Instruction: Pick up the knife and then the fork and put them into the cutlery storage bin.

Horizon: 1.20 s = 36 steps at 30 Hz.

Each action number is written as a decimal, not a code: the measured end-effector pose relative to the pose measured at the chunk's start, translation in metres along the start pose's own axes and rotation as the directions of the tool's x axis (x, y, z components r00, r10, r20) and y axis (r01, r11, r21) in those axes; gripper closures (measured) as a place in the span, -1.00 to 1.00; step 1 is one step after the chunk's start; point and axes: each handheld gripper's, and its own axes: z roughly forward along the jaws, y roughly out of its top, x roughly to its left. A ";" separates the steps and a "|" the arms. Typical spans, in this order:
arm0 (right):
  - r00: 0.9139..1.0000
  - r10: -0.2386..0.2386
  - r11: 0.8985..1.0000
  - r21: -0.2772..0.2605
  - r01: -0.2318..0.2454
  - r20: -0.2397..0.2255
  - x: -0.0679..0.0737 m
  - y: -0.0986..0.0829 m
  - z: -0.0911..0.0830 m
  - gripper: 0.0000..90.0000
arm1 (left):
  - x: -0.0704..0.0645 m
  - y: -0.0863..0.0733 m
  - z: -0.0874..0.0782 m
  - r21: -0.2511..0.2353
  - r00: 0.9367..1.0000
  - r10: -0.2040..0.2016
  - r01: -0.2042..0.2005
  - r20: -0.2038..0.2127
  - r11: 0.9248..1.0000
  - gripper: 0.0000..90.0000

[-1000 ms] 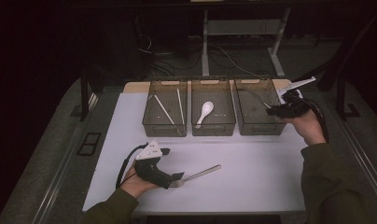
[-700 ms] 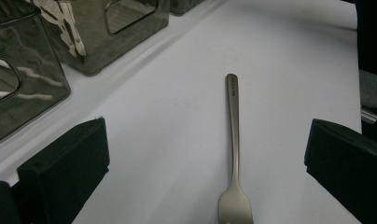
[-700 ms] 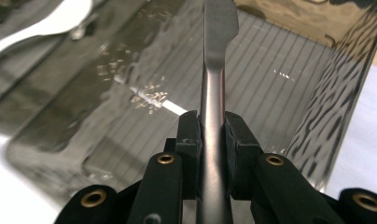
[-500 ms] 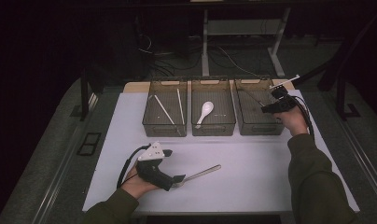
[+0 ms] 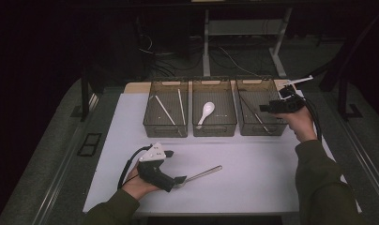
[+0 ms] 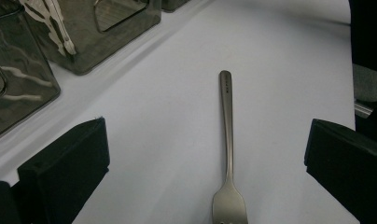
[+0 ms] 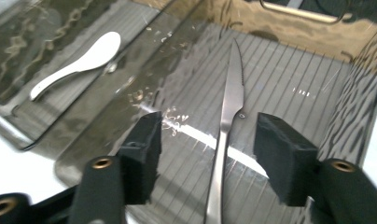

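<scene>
The white worktop [image 5: 253, 173] carries three smoky translucent plastic bins in a row along its far side, with a slim stainless-steel fork [image 6: 227, 154] lying alone on the bare surface nearer the person. Dark floor, cables and a metal table frame [image 5: 207, 42] lie beyond the far edge.

The left tongs [image 5: 180, 180] rest low on the worktop at the fork's tine end. In the left gripper view the black jaws stand wide apart, one on each side of the fork and clear of it; nothing is gripped. The fork's handle points away from the tongs, with no object between.

The right tongs [image 5: 263, 108] hover over the right-hand bin [image 5: 244, 84], held in the person's hand [image 5: 298, 123] above the bin's right wall. In the right gripper view the jaws are partly open and empty, straddling a serrated steel table knife [image 7: 226, 126] that lies flat on the ribbed bin floor (whether the jaws have passed below the rim cannot be told).

Bin contents:
- Left bin [image 5: 152, 124]: two pale chopsticks [image 5: 165, 110], apart from one another.
- Middle bin [image 5: 215, 129]: one white ceramic soup spoon [image 5: 205, 113].
- Right-hand bin: the knife.
</scene>
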 end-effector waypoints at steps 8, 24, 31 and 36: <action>0.995 -0.068 0.995 -0.079 0.062 -0.079 0.026 -0.024 -0.028 -0.24 | 0.000 0.003 0.000 0.005 1.000 -0.006 0.006 -0.002 1.000 -0.78; 0.960 -0.177 0.981 -0.121 0.154 -0.215 0.080 -0.077 -0.052 -0.30 | -0.008 0.014 0.026 0.093 0.996 0.043 -0.050 0.075 0.994 0.06; 0.945 -0.222 0.973 -0.124 0.197 -0.242 0.097 -0.103 -0.052 -0.30 | -0.013 0.010 0.041 0.162 0.994 0.056 -0.070 0.092 0.984 0.40; 0.939 -0.236 0.970 -0.112 0.214 -0.249 0.103 -0.116 -0.050 -0.30 | -0.013 0.006 0.047 0.205 0.993 0.058 -0.078 0.099 0.976 0.56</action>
